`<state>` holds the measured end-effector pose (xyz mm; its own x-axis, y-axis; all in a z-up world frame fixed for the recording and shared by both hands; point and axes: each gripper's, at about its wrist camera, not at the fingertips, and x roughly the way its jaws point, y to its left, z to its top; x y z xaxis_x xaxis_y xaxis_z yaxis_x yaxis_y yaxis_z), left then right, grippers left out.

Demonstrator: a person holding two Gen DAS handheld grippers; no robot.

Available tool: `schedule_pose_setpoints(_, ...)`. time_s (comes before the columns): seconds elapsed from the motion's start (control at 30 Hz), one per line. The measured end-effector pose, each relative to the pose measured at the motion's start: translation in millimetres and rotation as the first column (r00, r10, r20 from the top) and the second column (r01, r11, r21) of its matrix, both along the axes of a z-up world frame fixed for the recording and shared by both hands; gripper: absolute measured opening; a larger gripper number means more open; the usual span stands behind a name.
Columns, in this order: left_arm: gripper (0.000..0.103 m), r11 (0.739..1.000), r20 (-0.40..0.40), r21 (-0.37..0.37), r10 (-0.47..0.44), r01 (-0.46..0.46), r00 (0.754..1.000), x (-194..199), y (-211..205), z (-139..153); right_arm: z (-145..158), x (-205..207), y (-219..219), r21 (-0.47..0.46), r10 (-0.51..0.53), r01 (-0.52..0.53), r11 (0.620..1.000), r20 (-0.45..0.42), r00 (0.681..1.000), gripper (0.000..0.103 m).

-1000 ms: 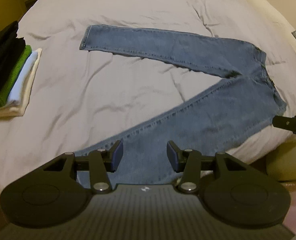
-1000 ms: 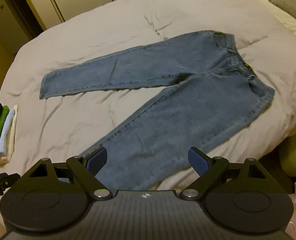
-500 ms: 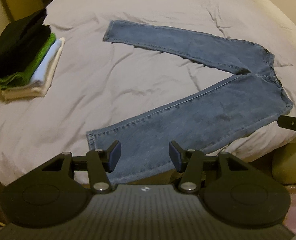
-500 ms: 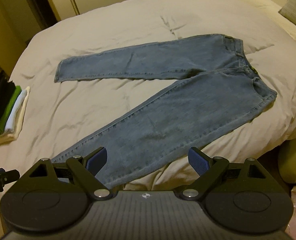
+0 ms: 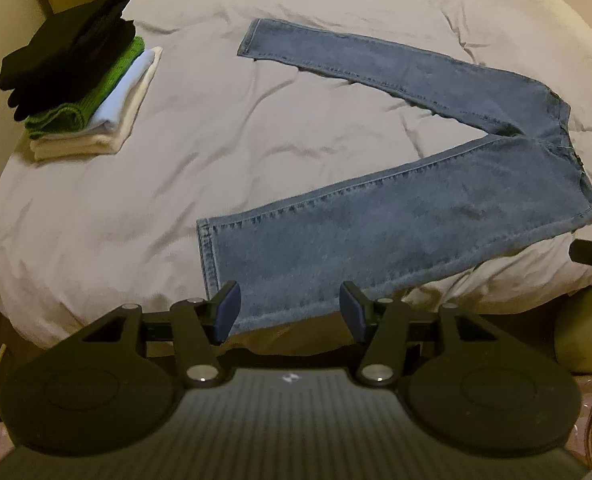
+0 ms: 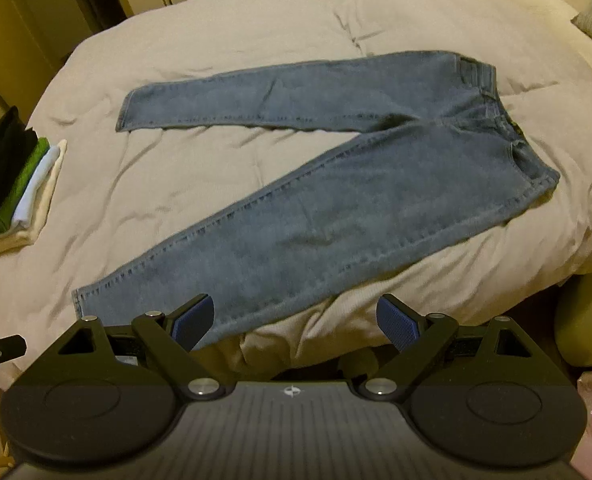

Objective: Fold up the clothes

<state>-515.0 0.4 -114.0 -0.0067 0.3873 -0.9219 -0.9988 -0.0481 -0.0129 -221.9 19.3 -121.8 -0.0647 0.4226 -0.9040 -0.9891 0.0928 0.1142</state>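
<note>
I am hovering both empty grippers over the jeans (image 5: 396,224) spread in a V on the bed (image 5: 143,208), left gripper (image 5: 289,312) half-open above the near hem, right gripper (image 6: 296,320) wide, and judging I should pinch hem and waistband squarely.

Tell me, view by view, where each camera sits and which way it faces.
Left wrist: sits on the left gripper, angled down at the near leg's hem of the jeans; its own open jaws show.
Right wrist: sits on the right gripper, angled down at the bed's near edge; its open jaws show.
Shared: the jeans, the bed, the folded stack.
</note>
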Motion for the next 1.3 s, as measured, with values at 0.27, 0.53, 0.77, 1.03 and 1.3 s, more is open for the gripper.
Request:
schedule_pose_setpoints(0.27, 0.052, 0.999, 0.000, -0.013, 0.034, -0.034, 0.999, 1, -11, -1, -8, 10, -7, -0.037, 0.001, -0.001, 0.999, 0.004, 1.000, 0.091)
schedule_pose_setpoints(0.53, 0.054, 1.000, -0.006, -0.011, 0.010, -0.010, 1.000, 11, -11, 2, -6, 24, -5, -0.035, -0.020, 0.020, 0.999, 0.011, 1.000, 0.091)
schedule_pose_setpoints(0.77, 0.057, 1.000, -0.009, -0.006, -0.022, 0.022, 1.000, 23, -3, 1, -5, 39, -3, -0.025, -0.056, 0.056, 0.998, 0.013, 0.998, 0.091)
schedule_pose_setpoints(1.03, 0.057, 0.999, 0.012, -0.010, -0.043, 0.043, 0.999, 35, 5, -3, -3, 51, -2, -0.027, -0.081, 0.082, 0.996, 0.031, 0.996, 0.091)
schedule_pose_setpoints(1.3, 0.057, 0.999, 0.034, -0.011, -0.043, 0.043, 0.999, 46, 20, -5, 2, 60, 8, -0.015, -0.082, 0.083, 0.996, 0.049, 0.995, 0.099)
